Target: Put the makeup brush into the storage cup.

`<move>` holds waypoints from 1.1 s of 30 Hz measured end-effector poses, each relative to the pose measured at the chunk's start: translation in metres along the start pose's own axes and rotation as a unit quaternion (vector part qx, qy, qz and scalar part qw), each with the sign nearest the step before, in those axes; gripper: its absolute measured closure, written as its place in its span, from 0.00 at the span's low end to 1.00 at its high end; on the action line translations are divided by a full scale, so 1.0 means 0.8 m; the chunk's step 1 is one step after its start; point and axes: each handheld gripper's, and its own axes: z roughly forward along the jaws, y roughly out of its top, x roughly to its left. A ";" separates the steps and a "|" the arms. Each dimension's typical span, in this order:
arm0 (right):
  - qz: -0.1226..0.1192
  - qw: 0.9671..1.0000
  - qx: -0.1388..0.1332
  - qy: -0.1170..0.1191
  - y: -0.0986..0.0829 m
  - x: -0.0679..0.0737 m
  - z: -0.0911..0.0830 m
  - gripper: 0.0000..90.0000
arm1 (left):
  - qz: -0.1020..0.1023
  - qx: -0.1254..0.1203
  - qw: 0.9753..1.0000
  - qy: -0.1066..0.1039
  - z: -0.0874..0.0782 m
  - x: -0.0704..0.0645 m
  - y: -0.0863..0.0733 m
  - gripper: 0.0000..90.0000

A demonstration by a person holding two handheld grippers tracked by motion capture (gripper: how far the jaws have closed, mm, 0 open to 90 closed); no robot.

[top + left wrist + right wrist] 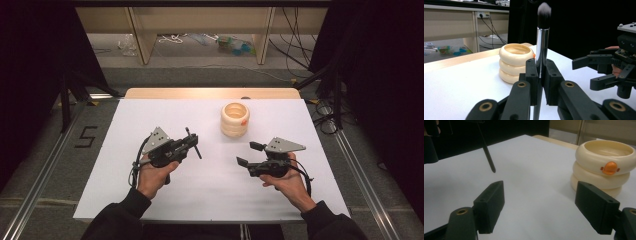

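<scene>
Left gripper [192,142] clamps makeup brush [541,45] upright
Right gripper [250,154] w/ jaws wide, hovers near cream ringed holder [234,119] on white table [210,190]

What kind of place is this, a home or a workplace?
Probably a lab or workshop set up for recording. A white table sits between dark curtains, loose cables trail on the floor, and a taped number 5 marks the floor.

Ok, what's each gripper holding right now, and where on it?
The left gripper clamps a makeup brush on its metal ferrule, bristles up. The right gripper is open, holding nothing.
</scene>
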 end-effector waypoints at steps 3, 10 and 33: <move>0.007 1.000 0.006 -0.003 -0.003 -0.003 -0.006 0.26 | -0.005 0.002 1.000 0.004 0.001 0.000 0.000 0.93; 0.001 1.000 0.008 -0.007 -0.008 -0.005 -0.016 0.23 | -0.001 0.007 1.000 0.010 -0.002 0.006 0.001 0.93; 0.002 0.999 0.011 -0.045 -0.024 -0.017 -0.050 0.21 | -0.002 0.012 1.000 0.015 0.005 0.013 0.004 0.93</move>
